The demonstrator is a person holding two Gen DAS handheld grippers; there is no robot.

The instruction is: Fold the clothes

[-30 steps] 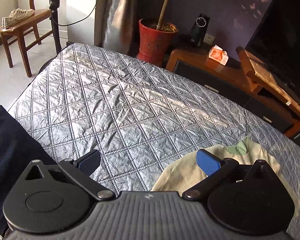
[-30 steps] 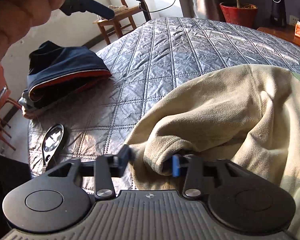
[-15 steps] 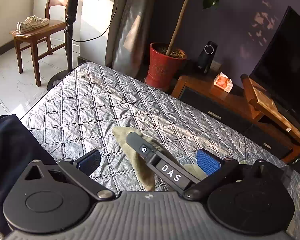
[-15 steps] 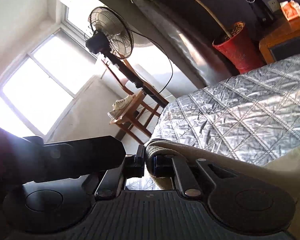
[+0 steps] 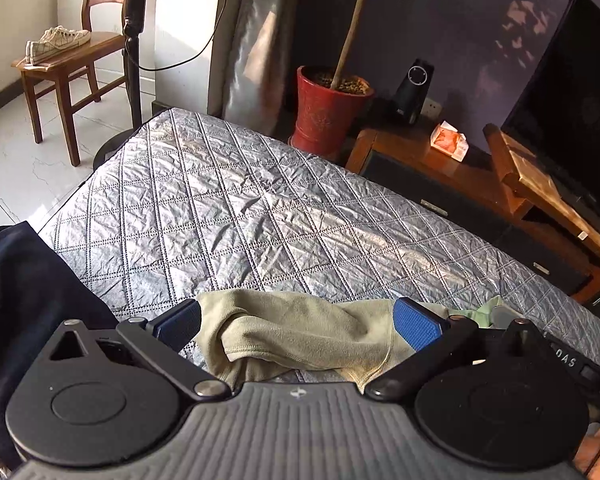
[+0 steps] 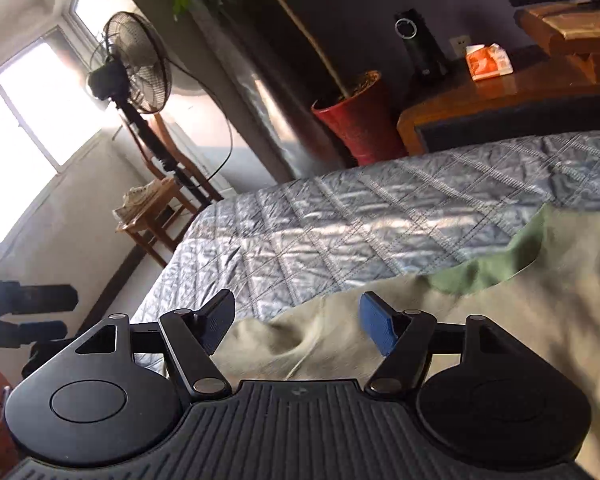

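Observation:
A beige fleece top [image 6: 500,320] with a green collar [image 6: 488,264] lies on the grey quilted bed cover [image 5: 260,208]. One folded-over sleeve [image 5: 300,336] rests across the gap of my left gripper [image 5: 296,322], which stands open; its blue pads [image 5: 416,328] flank the cloth without pressing it. My right gripper [image 6: 300,324] hangs just over the top's near edge, tilted. Its jaws are opening, and the cloth lies loose below and between them. Part of the right gripper's black body [image 5: 568,360] shows at the right of the left wrist view.
A dark navy garment [image 5: 20,312] lies at the bed's left edge. Beyond the bed stand a red plant pot [image 5: 324,112], a wooden TV stand [image 5: 460,176] with a tissue pack, a fan [image 6: 132,64] and a chair with shoes [image 5: 60,56].
The right gripper, shut on the beige sleeve, swung it up and across towards the left gripper, then let go. The sleeve now lies between the left gripper's fingers.

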